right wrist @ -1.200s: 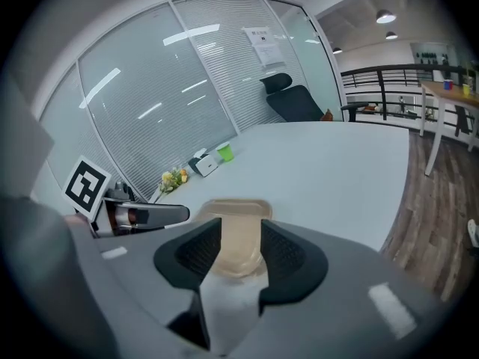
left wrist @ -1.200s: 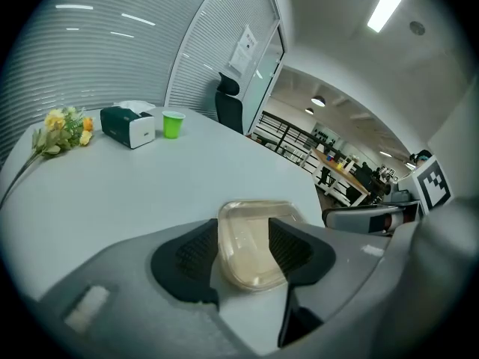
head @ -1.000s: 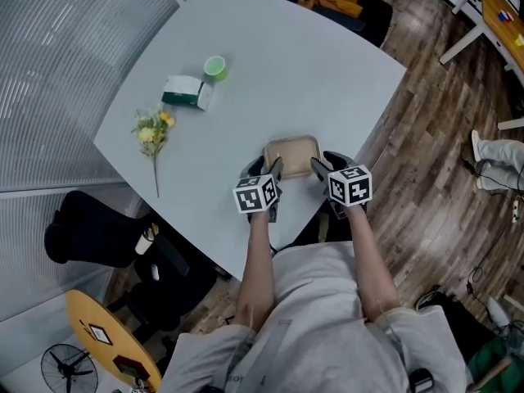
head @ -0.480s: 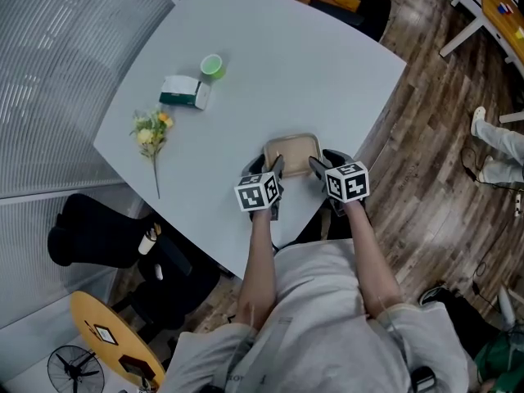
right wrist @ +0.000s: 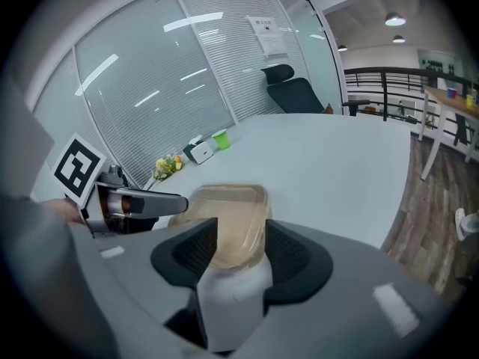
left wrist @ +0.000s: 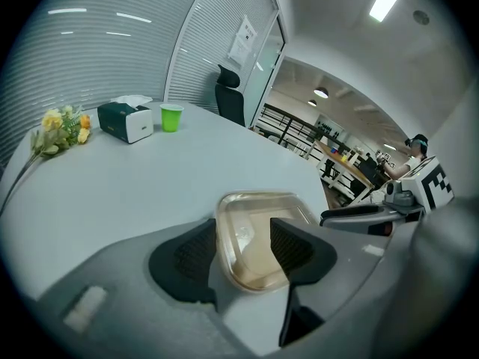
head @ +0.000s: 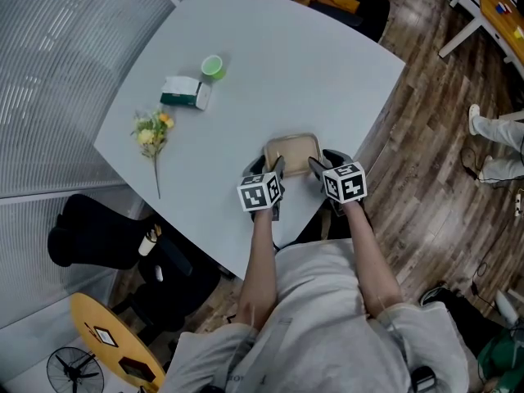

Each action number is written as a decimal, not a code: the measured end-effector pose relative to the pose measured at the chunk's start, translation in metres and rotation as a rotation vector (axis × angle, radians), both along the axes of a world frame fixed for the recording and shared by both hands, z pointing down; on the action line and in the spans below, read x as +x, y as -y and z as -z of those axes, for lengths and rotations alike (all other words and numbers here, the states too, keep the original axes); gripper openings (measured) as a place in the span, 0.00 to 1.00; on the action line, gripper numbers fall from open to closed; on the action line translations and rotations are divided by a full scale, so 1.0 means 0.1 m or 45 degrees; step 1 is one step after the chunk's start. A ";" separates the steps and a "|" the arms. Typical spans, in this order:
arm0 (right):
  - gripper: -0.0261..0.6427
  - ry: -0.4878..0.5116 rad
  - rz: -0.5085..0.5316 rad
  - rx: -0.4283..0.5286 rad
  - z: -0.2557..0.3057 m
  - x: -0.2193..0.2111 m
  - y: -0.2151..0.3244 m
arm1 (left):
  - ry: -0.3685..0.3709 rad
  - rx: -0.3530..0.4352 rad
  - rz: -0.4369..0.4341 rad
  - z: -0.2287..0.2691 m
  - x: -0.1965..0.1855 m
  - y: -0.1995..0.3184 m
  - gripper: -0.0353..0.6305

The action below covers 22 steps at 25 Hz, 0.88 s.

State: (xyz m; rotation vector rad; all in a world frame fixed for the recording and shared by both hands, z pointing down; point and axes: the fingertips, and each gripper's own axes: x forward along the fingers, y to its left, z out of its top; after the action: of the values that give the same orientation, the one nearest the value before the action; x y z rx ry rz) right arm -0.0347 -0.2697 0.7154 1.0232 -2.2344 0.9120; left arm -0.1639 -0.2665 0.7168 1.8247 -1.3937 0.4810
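Observation:
A clear, tan-tinted plastic container sits near the front edge of the white table. My left gripper grips its left near corner and my right gripper its right near corner. In the left gripper view the container lies between the jaws of the left gripper, which is shut on it. The right gripper view shows the container pinched in the right gripper, with the left gripper beside it.
A green cup, a dark tissue box and a sprig of yellow flowers lie at the table's far left. A black office chair stands left of me. Wooden floor and a person's legs are on the right.
Both grippers kept their hold on the container and shifted only slightly. In the right gripper view the container now looks a little higher and larger. The legs at the right moved.

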 end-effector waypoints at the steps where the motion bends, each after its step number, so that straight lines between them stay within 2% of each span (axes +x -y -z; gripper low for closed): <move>1: 0.34 -0.002 0.005 0.001 0.00 -0.01 -0.01 | 0.002 0.000 -0.001 0.00 0.00 -0.01 0.40; 22: 0.34 0.002 0.004 0.036 0.10 -0.05 -0.05 | 0.012 0.010 -0.022 0.07 0.00 -0.05 0.40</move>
State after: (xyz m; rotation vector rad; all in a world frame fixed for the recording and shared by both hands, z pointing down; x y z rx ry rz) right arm -0.0394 -0.2646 0.7054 1.0318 -2.2557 0.8820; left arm -0.1641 -0.2614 0.7097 1.8443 -1.3893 0.4940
